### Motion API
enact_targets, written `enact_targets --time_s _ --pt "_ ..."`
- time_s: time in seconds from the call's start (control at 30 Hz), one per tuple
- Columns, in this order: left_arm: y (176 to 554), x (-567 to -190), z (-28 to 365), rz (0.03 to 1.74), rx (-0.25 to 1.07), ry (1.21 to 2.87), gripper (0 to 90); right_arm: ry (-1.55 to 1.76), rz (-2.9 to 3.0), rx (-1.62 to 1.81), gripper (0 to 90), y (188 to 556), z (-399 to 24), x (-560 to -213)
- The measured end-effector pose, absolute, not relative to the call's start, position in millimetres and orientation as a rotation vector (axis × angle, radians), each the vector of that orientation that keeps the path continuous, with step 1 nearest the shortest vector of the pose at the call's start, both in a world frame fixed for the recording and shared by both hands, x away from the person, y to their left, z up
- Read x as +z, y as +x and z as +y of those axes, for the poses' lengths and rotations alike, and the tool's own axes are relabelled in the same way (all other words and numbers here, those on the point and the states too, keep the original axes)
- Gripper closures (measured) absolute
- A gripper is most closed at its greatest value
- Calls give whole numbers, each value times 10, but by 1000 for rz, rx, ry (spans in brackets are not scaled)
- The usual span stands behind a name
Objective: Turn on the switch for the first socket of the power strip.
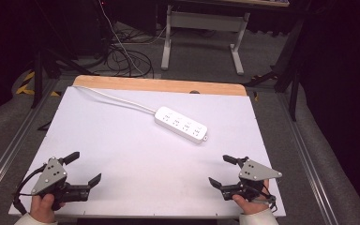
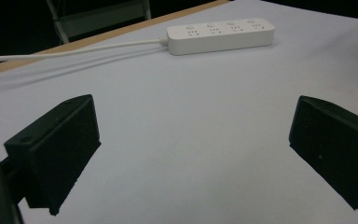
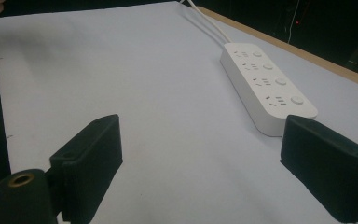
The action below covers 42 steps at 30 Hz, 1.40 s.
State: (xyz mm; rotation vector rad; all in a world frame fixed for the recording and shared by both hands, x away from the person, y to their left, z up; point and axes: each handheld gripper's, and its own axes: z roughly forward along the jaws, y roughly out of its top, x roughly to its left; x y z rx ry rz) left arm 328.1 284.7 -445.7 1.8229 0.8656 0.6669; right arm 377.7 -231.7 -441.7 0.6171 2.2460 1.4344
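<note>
Left tongs (image 1: 85,168), nearest the camera at the table's (image 1: 122,154) near left corner, are held low in a hand (image 1: 44,206) with jaws spread wide and nothing between them, apparently a ready posture. Ahead of both tongs and well apart from them lies the strip (image 1: 181,124), flat, sockets up, diagonal across the far middle; its cord (image 1: 117,97) trails off toward the far left edge. Right tongs (image 1: 221,169), at the near right corner, are likewise released and empty, jaws angled inward toward the strip, probably to frame it for an approach.
</note>
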Motion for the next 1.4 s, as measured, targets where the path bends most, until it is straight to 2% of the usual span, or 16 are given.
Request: enact_targets --time_s 0.5,0.8,0.93,1.1,1.4 --pt "3264 -4444 2837 861 701 1831 21 637 2260 1413 105 3796 -2311 -4416" --pt "3258 -4434 2837 878 706 1834 21 624 2262 1405 121 3792 -2274 -4365" --pt "3259 -4432 2841 879 704 1828 21 626 2329 1402 177 3837 -2221 -4351" --pt "3255 -4432 2835 878 718 1835 21 659 2389 1366 178 3902 -2172 -4346" --pt "3259 -4435 2837 874 718 1840 21 630 2368 1329 177 4047 -2026 -4116"
